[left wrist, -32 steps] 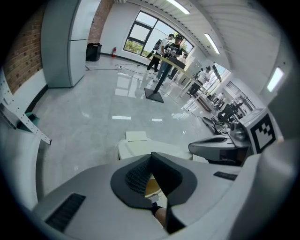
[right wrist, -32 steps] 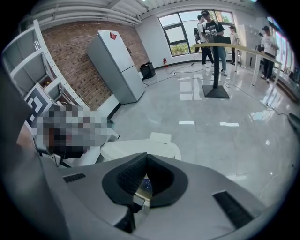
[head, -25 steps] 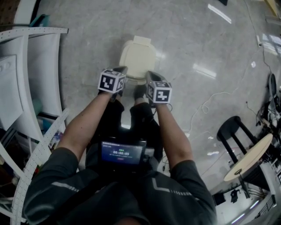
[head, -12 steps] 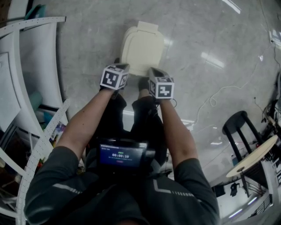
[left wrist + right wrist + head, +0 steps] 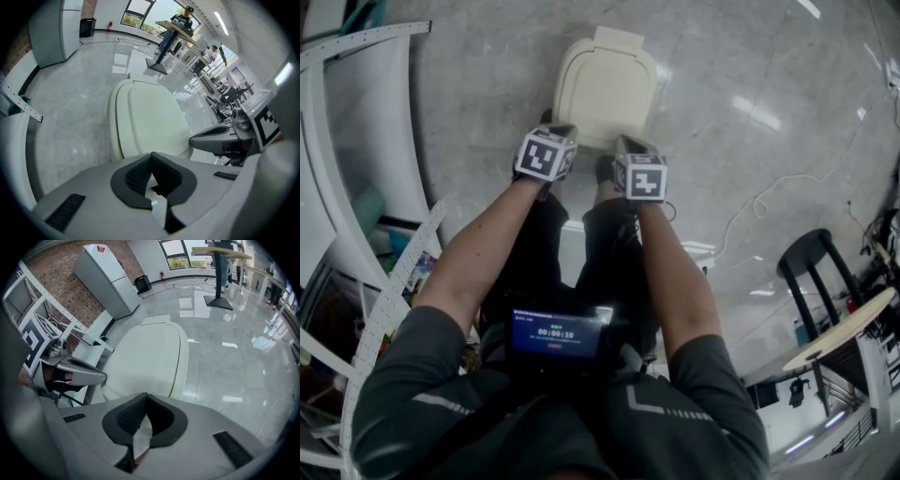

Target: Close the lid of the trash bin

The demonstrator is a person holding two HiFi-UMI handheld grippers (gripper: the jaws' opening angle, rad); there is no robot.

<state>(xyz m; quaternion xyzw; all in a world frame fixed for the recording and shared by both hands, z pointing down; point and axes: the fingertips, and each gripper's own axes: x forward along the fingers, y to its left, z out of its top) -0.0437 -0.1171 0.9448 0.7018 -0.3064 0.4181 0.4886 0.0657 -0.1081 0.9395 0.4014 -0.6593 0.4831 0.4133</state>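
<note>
A small lit screen point(image 5: 560, 333) sits at the person's chest, and both forearms reach forward from it; the left gripper point(image 5: 557, 131) and the right gripper point(image 5: 628, 146) are held side by side, a little apart, each marker cube facing up; in the left gripper view the left gripper point(image 5: 151, 157) has its jaws drawn together at the tips with nothing between them; the right gripper point(image 5: 146, 397) in its own view is the same, jaws together and empty; each view also catches the other gripper at its edge, the right gripper point(image 5: 220, 139) and the left gripper point(image 5: 79, 373); just beyond the tips stands the cream trash bin point(image 5: 605, 89) on the grey polished floor point(image 5: 741, 75), its lid point(image 5: 150, 119) already down and flat on the body, with the seam running round the rim point(image 5: 183, 362); against a second ago the bin shows larger and closer to the top of the head view, while the grippers stay at its near edge, now a touch higher in the picture; a white rack point(image 5: 352, 178) stands at the left; a black stool point(image 5: 811, 262) stands well off to the right
</note>
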